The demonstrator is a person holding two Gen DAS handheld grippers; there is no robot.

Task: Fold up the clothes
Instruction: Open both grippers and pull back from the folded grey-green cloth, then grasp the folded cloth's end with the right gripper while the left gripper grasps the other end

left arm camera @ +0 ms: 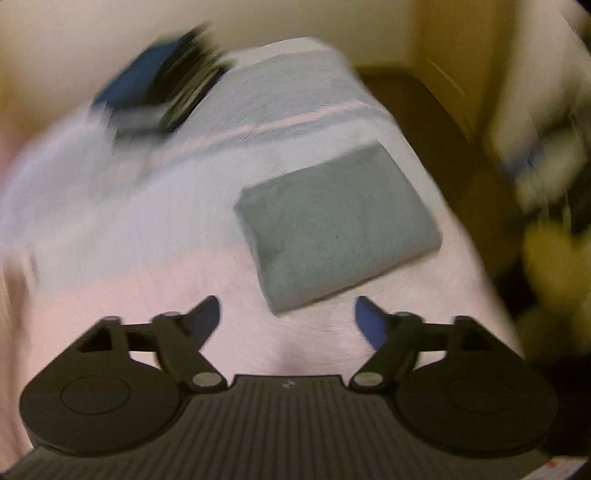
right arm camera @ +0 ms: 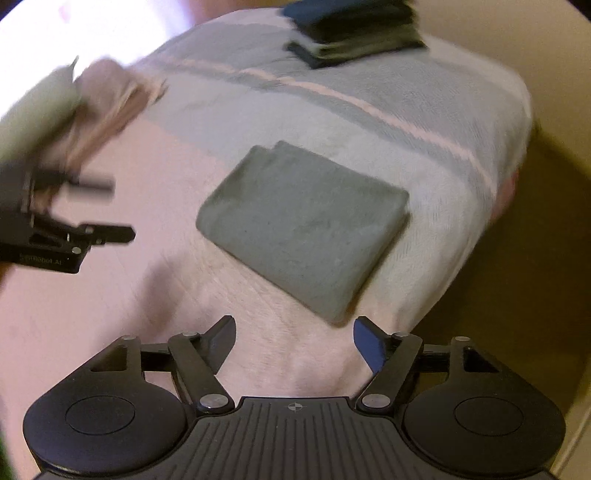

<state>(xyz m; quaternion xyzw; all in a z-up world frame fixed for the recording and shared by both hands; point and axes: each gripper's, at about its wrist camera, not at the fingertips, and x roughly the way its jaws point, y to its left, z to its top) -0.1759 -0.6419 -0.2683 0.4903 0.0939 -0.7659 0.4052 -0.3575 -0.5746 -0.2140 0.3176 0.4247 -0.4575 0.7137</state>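
Folded grey-green cloth rectangle point(right arm camera: 304, 229) lies flat on the pink-and-grey striped bed cover point(right arm camera: 424, 122). Right claw point(right arm camera: 294, 341) gapes empty just short of it. Left claw point(left arm camera: 288, 321) likewise spread, empty. Dark folded stack point(right arm camera: 354, 33) beyond the cloth.

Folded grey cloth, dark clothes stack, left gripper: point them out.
folded grey cloth point(right arm camera: 303, 225): right wrist view, middle of its top face.
dark clothes stack point(right arm camera: 354, 33): right wrist view, middle of the pile.
left gripper point(left arm camera: 286, 319): left wrist view, midway between its open fingertips.
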